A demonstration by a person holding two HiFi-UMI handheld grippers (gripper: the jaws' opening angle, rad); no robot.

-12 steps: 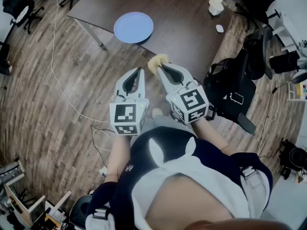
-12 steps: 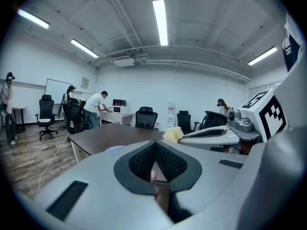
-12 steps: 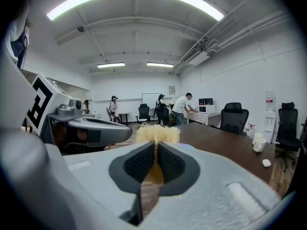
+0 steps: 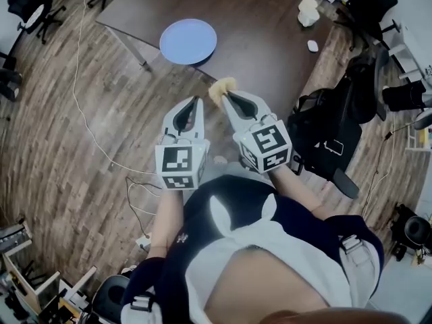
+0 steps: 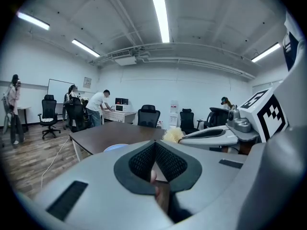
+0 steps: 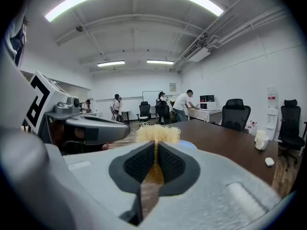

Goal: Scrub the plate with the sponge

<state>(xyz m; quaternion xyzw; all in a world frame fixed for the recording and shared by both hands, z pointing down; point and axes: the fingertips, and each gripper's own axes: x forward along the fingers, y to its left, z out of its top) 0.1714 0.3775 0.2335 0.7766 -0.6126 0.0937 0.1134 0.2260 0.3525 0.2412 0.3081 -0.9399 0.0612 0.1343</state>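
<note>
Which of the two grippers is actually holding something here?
The right gripper: its jaws are shut on the yellow sponge. The left gripper is shut too, but with nothing between its jaws.

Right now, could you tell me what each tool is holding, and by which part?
The right tool pinches the sponge by its near end; its fluffy end pokes out. The left tool is shut on nothing.
</note>
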